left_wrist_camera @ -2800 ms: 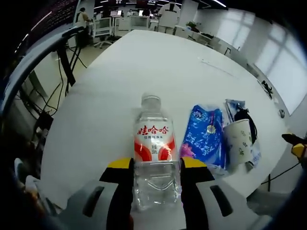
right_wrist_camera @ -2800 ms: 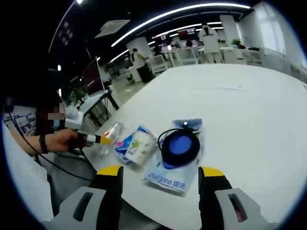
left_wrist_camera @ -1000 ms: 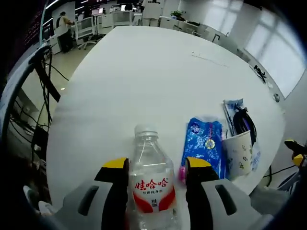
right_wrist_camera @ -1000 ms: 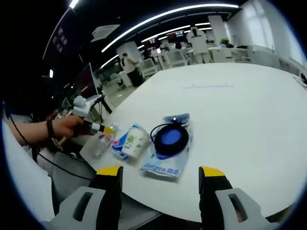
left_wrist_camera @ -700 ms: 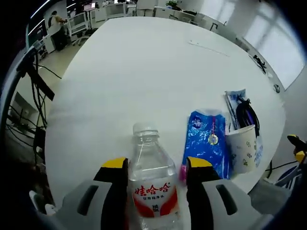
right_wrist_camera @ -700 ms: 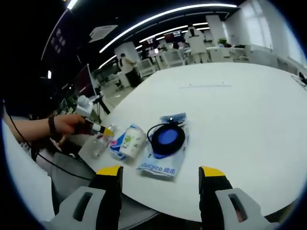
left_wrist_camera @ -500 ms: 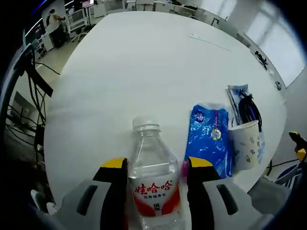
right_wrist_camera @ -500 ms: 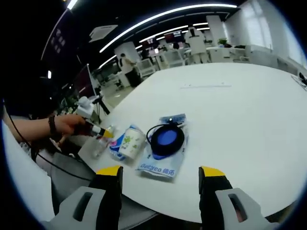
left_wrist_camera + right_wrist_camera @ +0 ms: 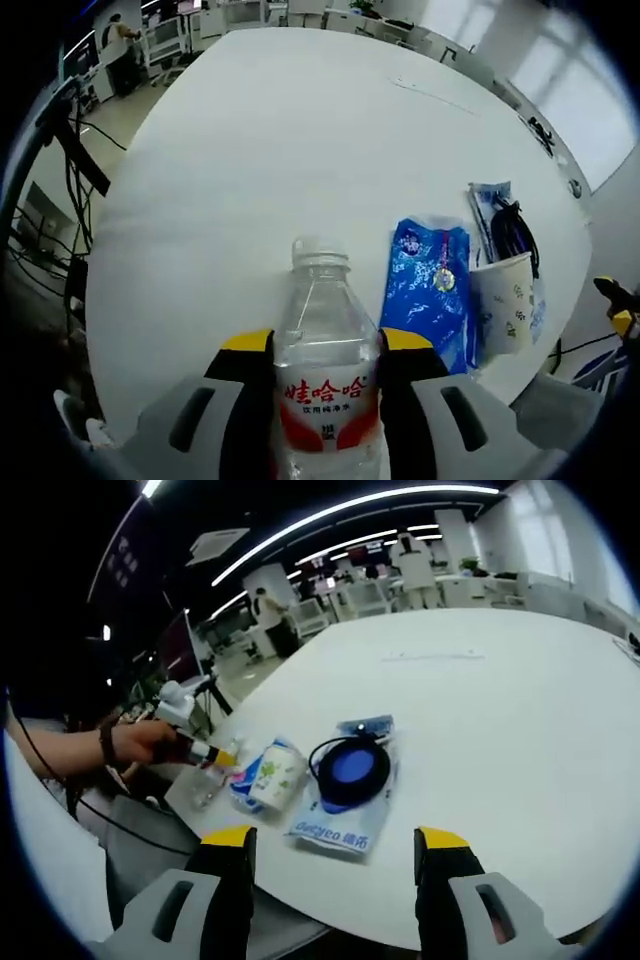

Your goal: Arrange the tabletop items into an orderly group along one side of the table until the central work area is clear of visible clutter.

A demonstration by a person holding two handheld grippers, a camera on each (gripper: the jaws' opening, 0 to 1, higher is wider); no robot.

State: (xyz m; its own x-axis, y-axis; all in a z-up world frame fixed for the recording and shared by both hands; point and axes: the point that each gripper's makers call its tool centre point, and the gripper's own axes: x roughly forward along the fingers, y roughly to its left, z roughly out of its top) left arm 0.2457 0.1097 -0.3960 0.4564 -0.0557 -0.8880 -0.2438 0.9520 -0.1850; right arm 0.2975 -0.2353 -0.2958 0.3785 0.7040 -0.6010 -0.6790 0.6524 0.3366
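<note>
My left gripper point(image 9: 325, 345) has closed its jaws onto the clear water bottle point(image 9: 324, 350), which half a second ago stood loose between them; I judge regrouping is underway. The bottle stands upright, red-labelled, just beside the blue packet point(image 9: 428, 288) near the white table point(image 9: 270, 140) edge. My right gripper point(image 9: 335, 848) hangs open, empty.
</note>
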